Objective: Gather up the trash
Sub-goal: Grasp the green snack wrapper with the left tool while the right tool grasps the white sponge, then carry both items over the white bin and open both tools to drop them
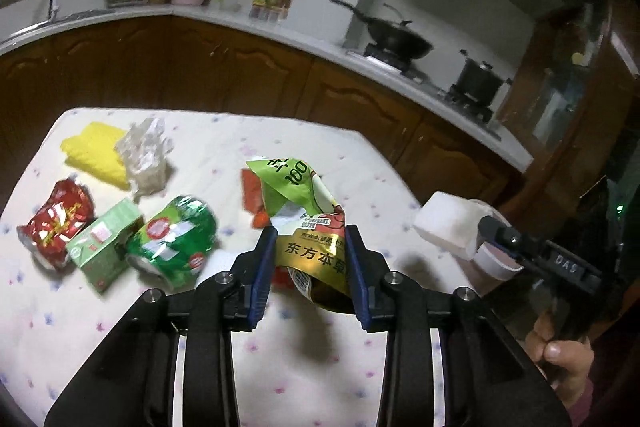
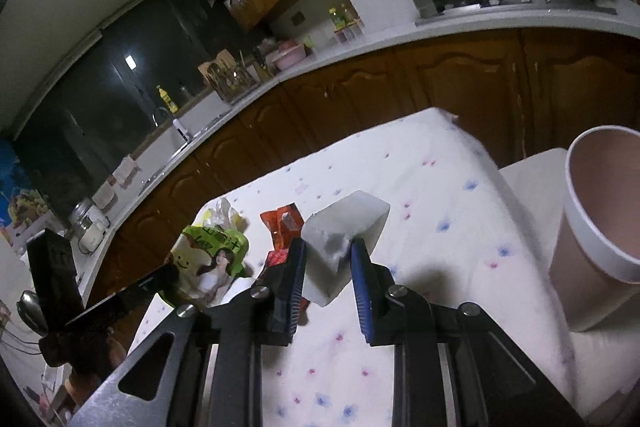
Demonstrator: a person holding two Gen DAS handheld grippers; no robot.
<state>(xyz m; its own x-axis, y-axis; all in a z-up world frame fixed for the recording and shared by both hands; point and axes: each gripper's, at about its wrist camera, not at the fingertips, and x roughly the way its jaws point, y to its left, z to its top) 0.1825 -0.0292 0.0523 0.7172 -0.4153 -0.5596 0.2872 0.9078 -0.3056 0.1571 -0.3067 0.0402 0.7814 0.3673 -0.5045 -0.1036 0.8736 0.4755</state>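
In the left wrist view my left gripper (image 1: 312, 243) is shut on a crumpled green and gold snack bag (image 1: 308, 211), held above the table. My right gripper (image 2: 328, 251) is shut on a white foam block (image 2: 340, 231), also lifted off the cloth. That block (image 1: 444, 227) and the right gripper (image 1: 482, 227) show at the right of the left wrist view. Other trash lies on the table: a red wrapper (image 1: 56, 223), a green carton (image 1: 104, 243), a crushed green packet (image 1: 172, 239), clear plastic (image 1: 144, 155) and an orange-red wrapper (image 1: 252, 195).
A white flowered cloth (image 1: 200, 347) covers the table. A pink paper cup (image 2: 600, 227) stands at its right edge, close to the right gripper. A yellow cloth (image 1: 96, 155) lies at the far left. Brown cabinets and a counter with a wok (image 1: 400, 39) run behind.
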